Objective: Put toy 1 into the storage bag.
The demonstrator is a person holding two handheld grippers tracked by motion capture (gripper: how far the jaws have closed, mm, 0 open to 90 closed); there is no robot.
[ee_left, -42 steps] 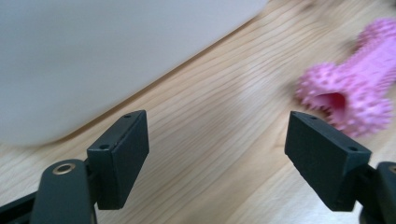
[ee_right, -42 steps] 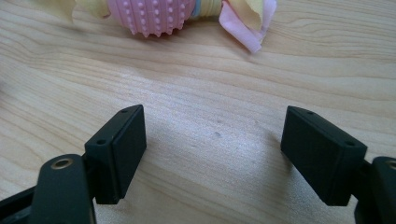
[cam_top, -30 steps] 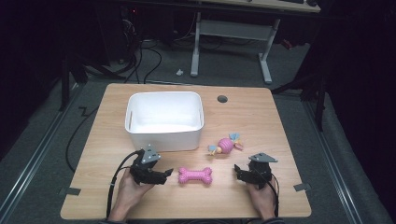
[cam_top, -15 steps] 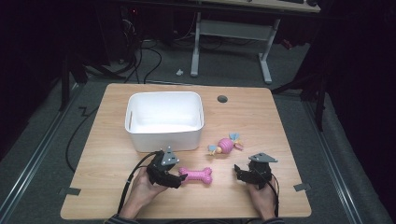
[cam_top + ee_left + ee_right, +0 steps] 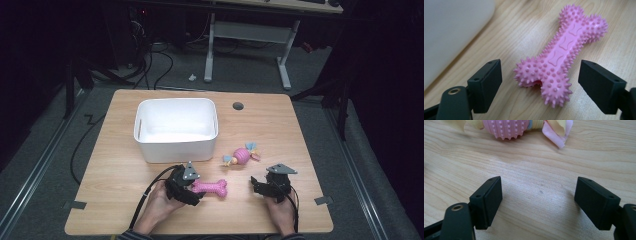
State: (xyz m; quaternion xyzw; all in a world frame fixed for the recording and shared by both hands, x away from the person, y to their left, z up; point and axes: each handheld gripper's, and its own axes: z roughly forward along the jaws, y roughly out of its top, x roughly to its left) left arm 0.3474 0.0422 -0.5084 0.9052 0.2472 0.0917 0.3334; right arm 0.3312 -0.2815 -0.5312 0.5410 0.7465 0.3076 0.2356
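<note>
Left gripper (image 5: pixel 192 189): held low over the bench, just at the near end of the pink spiked bone toy; its jaws have just been opening and stand spread wide, with the bone's near knob between them in the left gripper view, and neither pad presses on it.
Bone toy (image 5: pixel 560 53): pink rubber, covered in small spikes, lying flat on the bench (image 5: pixel 310 135) in front of the white tub, its long axis running away from the left gripper.
Right gripper (image 5: pixel 263 186): held at the near right part of the bench, well apart from the bone toy; jaws spread, bare wood between them in the right gripper view.
Ball toy (image 5: pixel 242 156): pink ribbed ball with yellow, blue and pink cloth tails, lying beyond the right gripper, between it and the tub's near right corner.
White tub (image 5: pixel 176 147): rectangular plastic container standing upright at the bench's middle left, nothing visible inside it.
Hands: a hand (image 5: pixel 159 212) grasps each gripper from the bench's near edge.
</note>
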